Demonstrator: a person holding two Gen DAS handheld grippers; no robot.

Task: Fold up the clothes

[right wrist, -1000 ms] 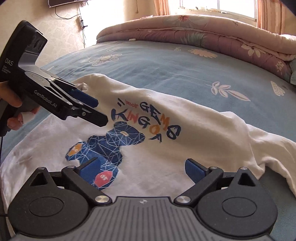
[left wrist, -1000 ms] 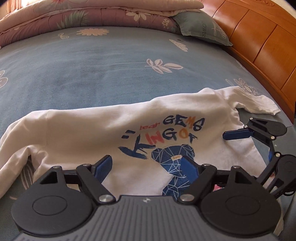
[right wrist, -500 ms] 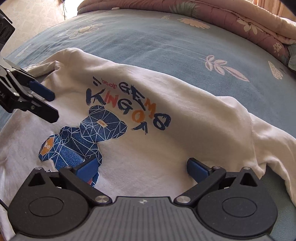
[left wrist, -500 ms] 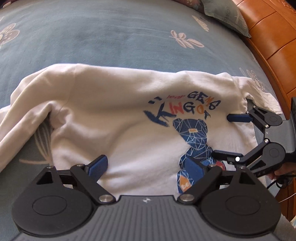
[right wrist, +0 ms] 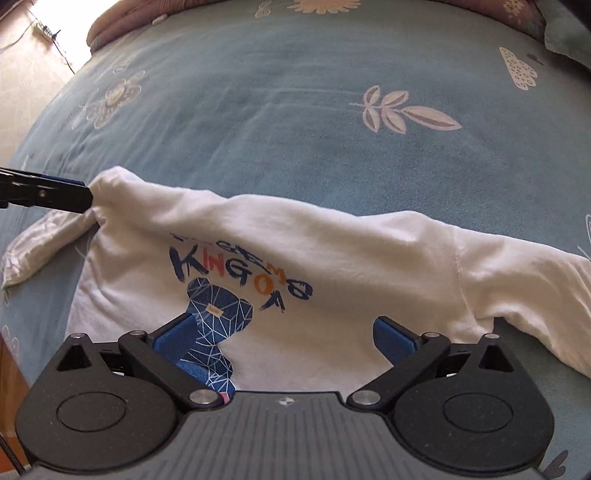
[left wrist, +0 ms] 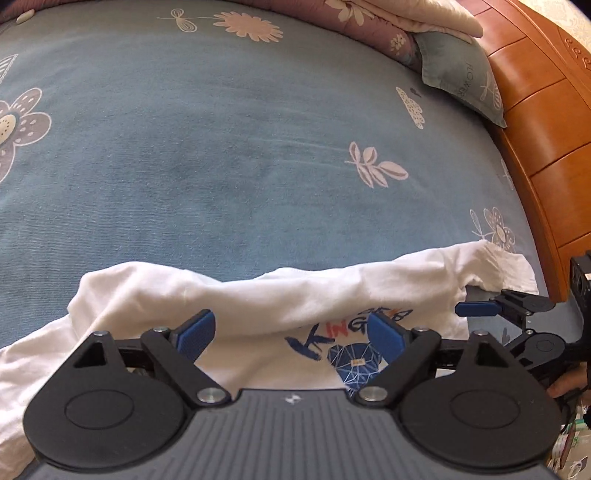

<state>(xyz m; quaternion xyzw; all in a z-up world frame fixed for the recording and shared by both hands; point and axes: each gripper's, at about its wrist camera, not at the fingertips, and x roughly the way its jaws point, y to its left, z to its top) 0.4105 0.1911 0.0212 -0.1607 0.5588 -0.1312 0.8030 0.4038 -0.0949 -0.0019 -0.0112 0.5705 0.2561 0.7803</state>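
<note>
The white shirt (right wrist: pixel 332 258) lies spread on the blue flowered bedsheet (left wrist: pixel 221 166), print side up, its long axis running side to side across both views from sleeve to sleeve; the printed bear and lettering (right wrist: pixel 236 280) read upright from the near edge, so the shoulder line, lying as a soft rolled ridge, is the far edge and the hem is toward the cameras (the hem itself is hidden under the gripper bodies).

The left gripper (left wrist: pixel 288 336) points steeply down over the shirt's left half, jaws wide apart, blue pads (left wrist: pixel 195 332) clear of the cloth with nothing between them; the right gripper (right wrist: pixel 284 336) tilts down likewise over the bear print, jaws equally spread and gripping nothing.

The left view alone shows the wooden headboard (left wrist: pixel 546 129), a grey-green pillow (left wrist: pixel 461 74), the folded quilt (left wrist: pixel 388 22) and, at the right edge, the right gripper from the side with fingers of the person's hand (left wrist: pixel 565 384) behind it; the right view alone shows the shirt's far-left sleeve (right wrist: pixel 40 240) lying on the sheet, one finger of the left gripper reaching in just beside the shoulder, and bare floor with a cable (right wrist: pixel 44 33) beyond the bed.
</note>
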